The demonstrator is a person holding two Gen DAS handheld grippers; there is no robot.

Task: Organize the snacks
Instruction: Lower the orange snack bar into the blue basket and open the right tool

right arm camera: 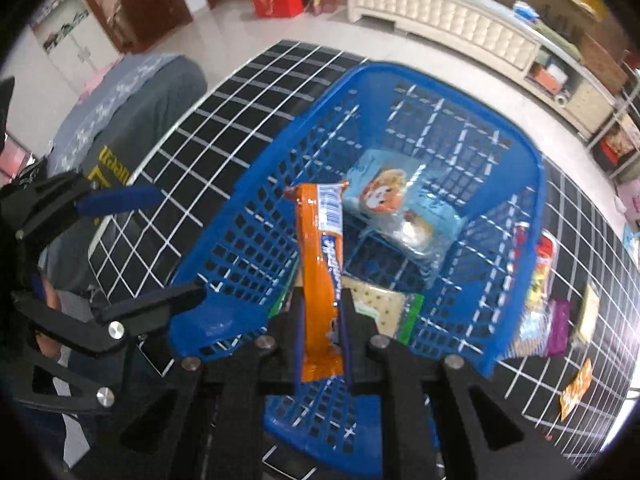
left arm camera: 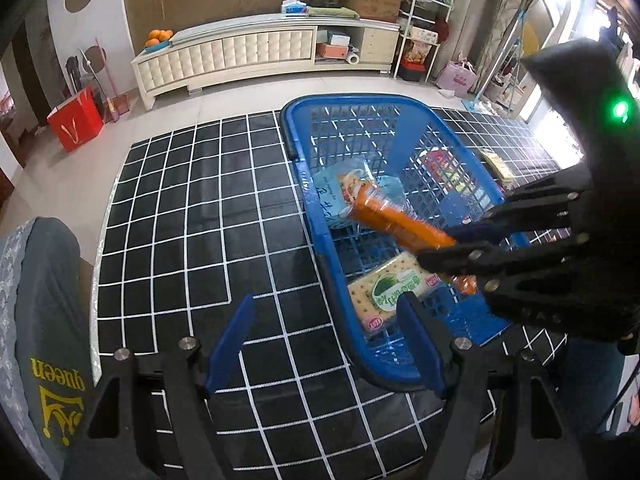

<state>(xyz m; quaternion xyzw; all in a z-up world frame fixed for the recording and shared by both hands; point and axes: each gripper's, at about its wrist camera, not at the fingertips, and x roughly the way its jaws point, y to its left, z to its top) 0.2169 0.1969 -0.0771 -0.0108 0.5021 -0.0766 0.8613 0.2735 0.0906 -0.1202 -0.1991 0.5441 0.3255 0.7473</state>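
The right gripper (right arm camera: 323,320) is clenched on an orange pack (right arm camera: 322,264), gripping it near its lower end so the long pack sticks out ahead of the fingers. In the right wrist view the pack rises from between the blue pads and reaches over the inside of the blue basket (right arm camera: 532,184). In the left wrist view the same right gripper (left arm camera: 456,246) comes in from the right, over the basket's (left arm camera: 344,100) rim, and the orange pack (left arm camera: 396,220) slants up and leftward above the basket floor, not resting on it.

Under the pack lie two snacks inside the basket: a pale blue bag (right arm camera: 400,204) toward the far end and a cracker pack (right arm camera: 380,306) with green print nearer the gripper. The cracker pack (left arm camera: 390,290) sits just below the right gripper's fingers in the left view; the pale blue bag (left arm camera: 344,190) lies beyond the orange pack's tip.

The left gripper (left arm camera: 326,346) is released, its blue fingers (left arm camera: 232,344) spread wide with nothing between them, held over the checked mat (left arm camera: 200,208) just beside the basket's near corner.

More snacks (right arm camera: 540,280) lie on the mat (right arm camera: 580,248) outside the basket's right wall, and a small orange packet (right arm camera: 576,388) lies apart from them
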